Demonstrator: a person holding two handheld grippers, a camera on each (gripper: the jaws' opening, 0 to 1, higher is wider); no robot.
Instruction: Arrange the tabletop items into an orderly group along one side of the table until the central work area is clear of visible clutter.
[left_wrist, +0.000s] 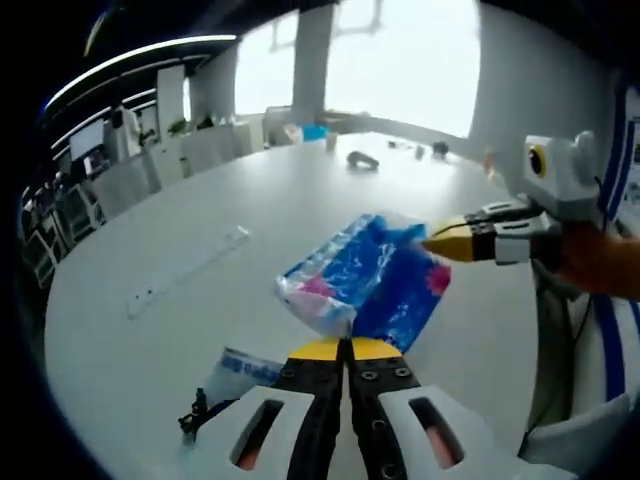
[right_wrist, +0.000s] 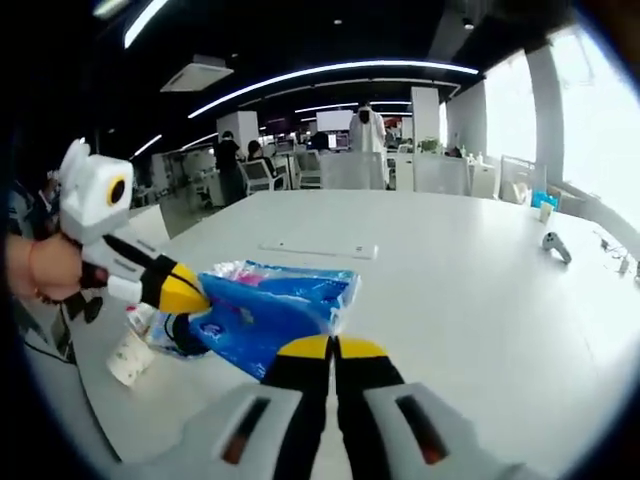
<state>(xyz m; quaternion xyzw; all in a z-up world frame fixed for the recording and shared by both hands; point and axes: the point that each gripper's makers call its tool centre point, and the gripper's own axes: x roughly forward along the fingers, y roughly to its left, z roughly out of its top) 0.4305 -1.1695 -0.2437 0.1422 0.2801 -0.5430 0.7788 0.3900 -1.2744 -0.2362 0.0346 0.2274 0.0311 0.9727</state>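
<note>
A blue and white plastic packet (left_wrist: 365, 280) with pink marks lies tilted on the round white table (left_wrist: 200, 220). My left gripper (left_wrist: 346, 347) is shut, and its yellow tips pinch the packet's near corner. My right gripper (left_wrist: 432, 241) comes in from the right, shut on the packet's far edge. In the right gripper view the packet (right_wrist: 270, 305) stretches between my right gripper (right_wrist: 335, 346), shut at its near edge, and my left gripper (right_wrist: 195, 293) at its left end.
A clear ruler (left_wrist: 190, 270) (right_wrist: 320, 248) lies further out on the table. A small white packet (left_wrist: 240, 368) (right_wrist: 130, 352) and a black clip (left_wrist: 193, 415) sit near the edge. A dark handheld device (left_wrist: 362, 160) (right_wrist: 555, 243) rests far off. Office chairs ring the table.
</note>
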